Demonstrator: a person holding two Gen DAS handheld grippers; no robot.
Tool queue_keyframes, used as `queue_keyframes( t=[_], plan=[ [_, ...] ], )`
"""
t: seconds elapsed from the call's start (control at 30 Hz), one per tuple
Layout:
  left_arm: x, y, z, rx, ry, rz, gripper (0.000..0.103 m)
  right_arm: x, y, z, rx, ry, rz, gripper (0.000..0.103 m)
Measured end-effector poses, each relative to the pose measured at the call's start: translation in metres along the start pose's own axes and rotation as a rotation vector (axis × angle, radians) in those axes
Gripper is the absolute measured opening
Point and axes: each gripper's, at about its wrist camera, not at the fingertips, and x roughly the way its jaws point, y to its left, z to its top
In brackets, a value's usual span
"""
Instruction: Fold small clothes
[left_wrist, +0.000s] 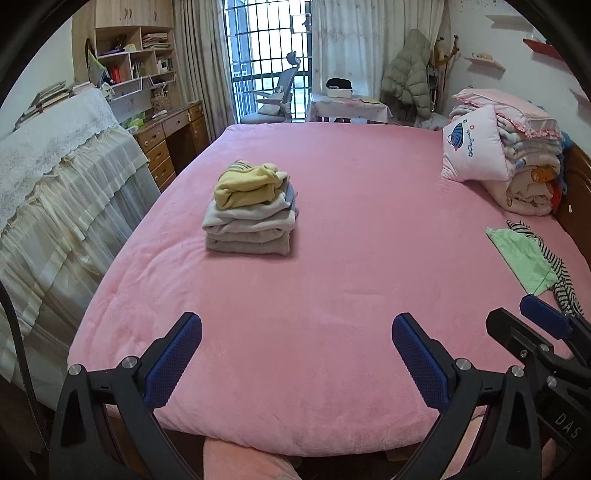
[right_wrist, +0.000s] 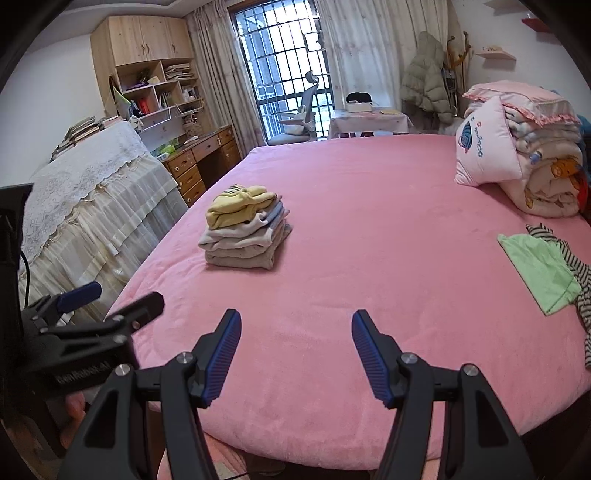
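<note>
- Right now the left claw (left_wrist: 297, 354) is spread wide w/ nothing between its blue pads, hanging over the near edge of the bed (left_wrist: 332, 206).
- Right claw (right_wrist: 296, 354) is also apart, a bit narrower, empty too; it sits just beside the left one, both aimed down at bare blanket.
- Neither claw touches any cloth.
- Done so far, by the look of it: a neat stack of folded clothes (left_wrist: 249, 210) sits mid-bed toward the left side, yellow piece on top, grey and beige ones under it.
- Left to do: a green garment (right_wrist: 543, 273) and a striped garment (right_wrist: 576, 280) lie loose and overlapping at the right edge of the bed, well apart from the stack; the right claw is nearer them.
- Guess: most of the pile is finished, approx two items remain; next grab is prob the green one.
- Surface: soft pink fleece blanket, flat, lots of free room in front for folding.
- Room: pillow (left_wrist: 476, 147) leaning on rolled quilts at the head end, desk (left_wrist: 173, 136) w/ shelves on the left, barred window (left_wrist: 266, 55), office chair, jacket on a rack.
</note>
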Motion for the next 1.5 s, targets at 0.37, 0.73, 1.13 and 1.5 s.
queue_keyframes(
  t=[0.37, 0.73, 1.13, 1.5],
  plan=[
    [0.005, -0.007, -0.015, -0.03, -0.021, 0.039, 0.102, 0.01, -0.005, -0.021, -0.013, 0.018, -0.097, 0.066],
    [0.024, -0.014, -0.016, -0.041, 0.03, 0.014, 0.102, 0.015, -0.016, -0.022, -0.003, 0.023, -0.105, 0.066],
    [0.027, -0.018, -0.016, -0.04, 0.027, 0.022, 0.102, 0.016, -0.02, -0.021, 0.002, 0.02, -0.108, 0.066],
    [0.027, -0.024, -0.017, -0.039, 0.026, 0.008, 0.102, 0.012, -0.028, -0.024, 0.02, 0.01, -0.118, 0.066]
  ],
)
